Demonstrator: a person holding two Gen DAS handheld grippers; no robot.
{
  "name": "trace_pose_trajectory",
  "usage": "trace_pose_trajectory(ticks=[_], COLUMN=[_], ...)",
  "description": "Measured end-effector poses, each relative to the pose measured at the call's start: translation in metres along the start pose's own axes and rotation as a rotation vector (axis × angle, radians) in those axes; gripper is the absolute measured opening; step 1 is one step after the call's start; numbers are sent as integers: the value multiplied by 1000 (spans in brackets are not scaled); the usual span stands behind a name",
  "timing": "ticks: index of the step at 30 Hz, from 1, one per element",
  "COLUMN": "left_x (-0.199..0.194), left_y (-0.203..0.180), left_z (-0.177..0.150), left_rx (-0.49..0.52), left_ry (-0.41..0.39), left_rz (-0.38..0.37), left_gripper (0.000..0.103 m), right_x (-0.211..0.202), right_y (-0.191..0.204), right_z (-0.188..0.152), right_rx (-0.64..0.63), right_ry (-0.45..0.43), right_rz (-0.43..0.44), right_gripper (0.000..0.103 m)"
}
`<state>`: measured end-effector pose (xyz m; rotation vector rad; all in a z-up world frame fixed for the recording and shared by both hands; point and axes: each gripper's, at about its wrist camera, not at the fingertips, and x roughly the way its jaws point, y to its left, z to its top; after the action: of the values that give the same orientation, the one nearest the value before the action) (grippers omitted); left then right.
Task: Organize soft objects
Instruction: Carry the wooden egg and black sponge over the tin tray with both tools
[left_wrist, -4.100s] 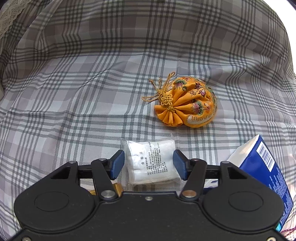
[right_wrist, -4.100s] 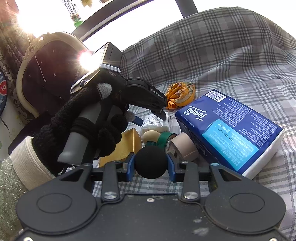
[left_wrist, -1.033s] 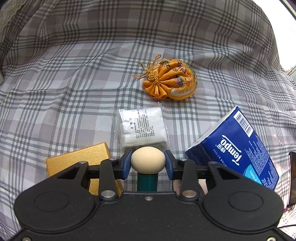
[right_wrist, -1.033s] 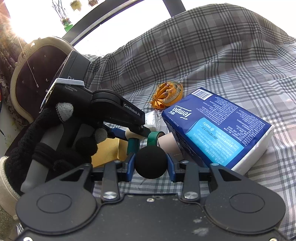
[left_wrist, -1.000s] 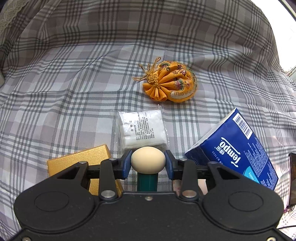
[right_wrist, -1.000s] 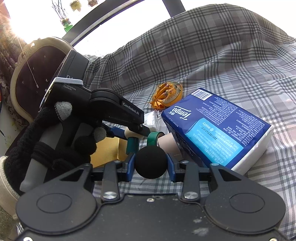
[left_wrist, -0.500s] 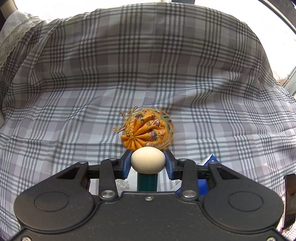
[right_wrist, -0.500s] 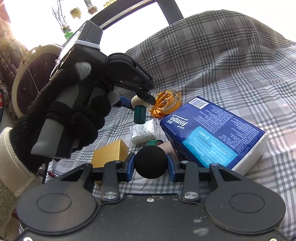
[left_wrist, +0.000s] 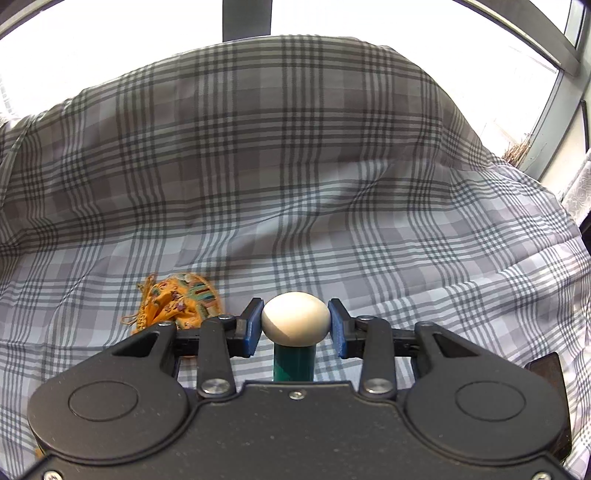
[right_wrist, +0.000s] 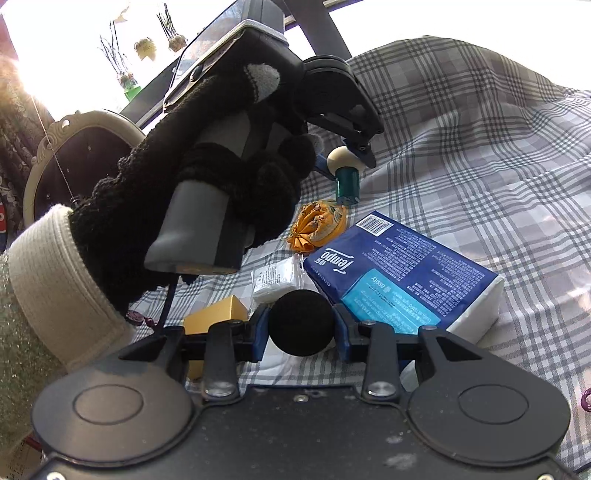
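Box (right_wrist: 216, 314): gold, lying on the plaid cloth (left_wrist: 295, 184) at the near left, not gripped.
Left hand-held gripper (left_wrist: 295, 323): raised well above the cloth in a black-gloved hand (right_wrist: 207, 192); its blue pads (left_wrist: 251, 326) pinch the cream head of a puff (left_wrist: 295, 319), whose green stem hangs below.
Pouch (right_wrist: 319, 225): orange, embroidered, resting on the cloth beyond the other items; in the left wrist view it lies low and left of the lifted puff.
Packet (right_wrist: 275, 282): white, clear-wrapped, flat on the cloth between the box and the tissue pack, near both.
Right hand-held gripper (right_wrist: 301, 330): held low and near the pile, its pads pressed on a black ball (right_wrist: 301, 321).
Tissue pack (right_wrist: 402, 273): blue, large, lying on the cloth at the right, just behind the ball.
Progress: probably about midway. Two soft things are in the air, one in each hand-held gripper, and neither is set down yet. The pouch, packet and tissue pack lie loosely near one another; no bin or tray shows, so where the items belong cannot be told.
Left to do: place the puff and the ball, then likely deal with whatever is not yet sorted.
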<state>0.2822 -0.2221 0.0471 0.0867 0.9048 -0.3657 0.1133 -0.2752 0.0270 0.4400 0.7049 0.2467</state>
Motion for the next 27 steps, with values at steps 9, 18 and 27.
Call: trace_pose_trajectory(ticks=[9,18,27], left_x=[2,-12,-39], left_y=[-48,-67,-71], left_z=[-14,-33,-74], left_rx=[118,240,294], left_ry=[18,126,256], left_rz=[-215,-337,-428], left_gripper=[38,38,38], right_x=[-21,-30,-63], right_y=[-26,-29,-29], right_z=[8,5,-21], right_rx=[68,38,96], right_ry=[-34,-18,22], right_rz=[-28,-65,-101], right_gripper=[35,35,35])
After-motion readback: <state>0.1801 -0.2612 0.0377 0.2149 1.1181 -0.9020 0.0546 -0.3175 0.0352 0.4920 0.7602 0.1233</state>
